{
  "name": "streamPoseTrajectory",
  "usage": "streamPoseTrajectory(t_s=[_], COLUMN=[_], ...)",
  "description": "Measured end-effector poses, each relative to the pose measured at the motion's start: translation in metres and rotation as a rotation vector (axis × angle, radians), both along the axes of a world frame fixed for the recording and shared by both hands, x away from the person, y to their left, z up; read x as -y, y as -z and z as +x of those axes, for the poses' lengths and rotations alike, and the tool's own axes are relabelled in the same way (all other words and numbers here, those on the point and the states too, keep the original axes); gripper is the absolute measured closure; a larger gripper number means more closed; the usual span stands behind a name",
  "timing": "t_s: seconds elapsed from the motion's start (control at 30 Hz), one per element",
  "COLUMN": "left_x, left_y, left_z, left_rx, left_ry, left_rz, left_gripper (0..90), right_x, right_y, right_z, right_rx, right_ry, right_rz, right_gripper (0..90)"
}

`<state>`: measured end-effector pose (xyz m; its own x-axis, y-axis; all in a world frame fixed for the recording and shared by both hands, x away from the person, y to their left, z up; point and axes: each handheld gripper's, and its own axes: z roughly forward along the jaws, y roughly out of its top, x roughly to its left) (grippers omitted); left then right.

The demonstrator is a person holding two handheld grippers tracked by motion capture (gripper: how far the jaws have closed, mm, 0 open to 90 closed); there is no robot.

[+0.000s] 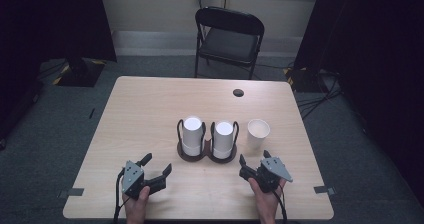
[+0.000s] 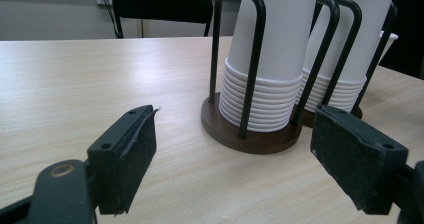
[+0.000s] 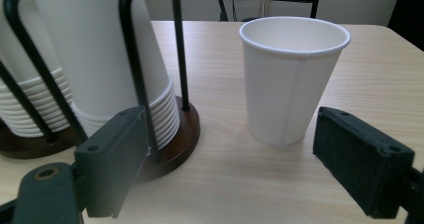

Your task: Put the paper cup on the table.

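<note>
We note the loose cup (image 3: 292, 79) upright, just ahead of our right hand-held gripper (image 3: 250, 159) — jaws spread, empty. The left hand-held gripper (image 2: 232, 154), also released, faces the stacks — farther off.

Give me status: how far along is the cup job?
Done: one single cup stands upright on the table, right of the holder with its two inverted stacks. In hand: nothing; left gripper and right gripper are open, short of the cups. Left: any grasp.
</note>
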<state>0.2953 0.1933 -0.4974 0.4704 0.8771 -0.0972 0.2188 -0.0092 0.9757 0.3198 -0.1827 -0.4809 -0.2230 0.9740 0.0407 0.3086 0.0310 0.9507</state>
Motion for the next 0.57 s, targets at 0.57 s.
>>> streamPoseTrajectory(t_s=[0.57], left_x=[0.0], left_y=[0.0], left_z=[-0.002], left_rx=[0.014], left_ry=[-0.008], left_rz=[0.0], left_gripper=[18.4], right_x=[-0.009], right_y=[0.013], right_z=[-0.007], right_rx=[0.015], right_ry=[-0.014], right_rz=[-0.023], right_gripper=[13.8])
